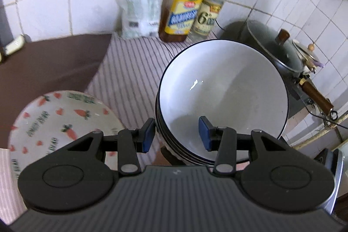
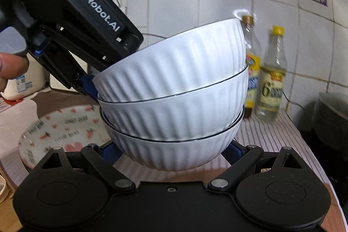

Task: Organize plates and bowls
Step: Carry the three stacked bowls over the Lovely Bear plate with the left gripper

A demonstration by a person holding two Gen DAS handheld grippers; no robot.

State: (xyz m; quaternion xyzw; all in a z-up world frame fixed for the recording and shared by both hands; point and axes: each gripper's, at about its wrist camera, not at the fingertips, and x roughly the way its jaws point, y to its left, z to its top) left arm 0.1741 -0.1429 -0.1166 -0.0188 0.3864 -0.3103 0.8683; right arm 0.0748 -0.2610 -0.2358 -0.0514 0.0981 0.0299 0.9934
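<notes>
Both tongs grip the bowl stack (image 2: pixel 174 90): left tongs (image 1: pixel 177 134) astride its rim, right tongs (image 2: pixel 171 152) cradling its base; next, level carry clear of carrot plate (image 1: pixel 58 121) beside them.

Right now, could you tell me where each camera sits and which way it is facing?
Left wrist: on the left gripper, looking steeply down into the stacked bowls; its jaws straddle the near rim; a carrot plate lies left.
Right wrist: on the right gripper, looking almost level at the stack's ribbed side; its jaws clasp the lowest bowl; the other gripper and a fingertip show.
Shared: bowls, plate, two bottles, striped cloth.
</notes>
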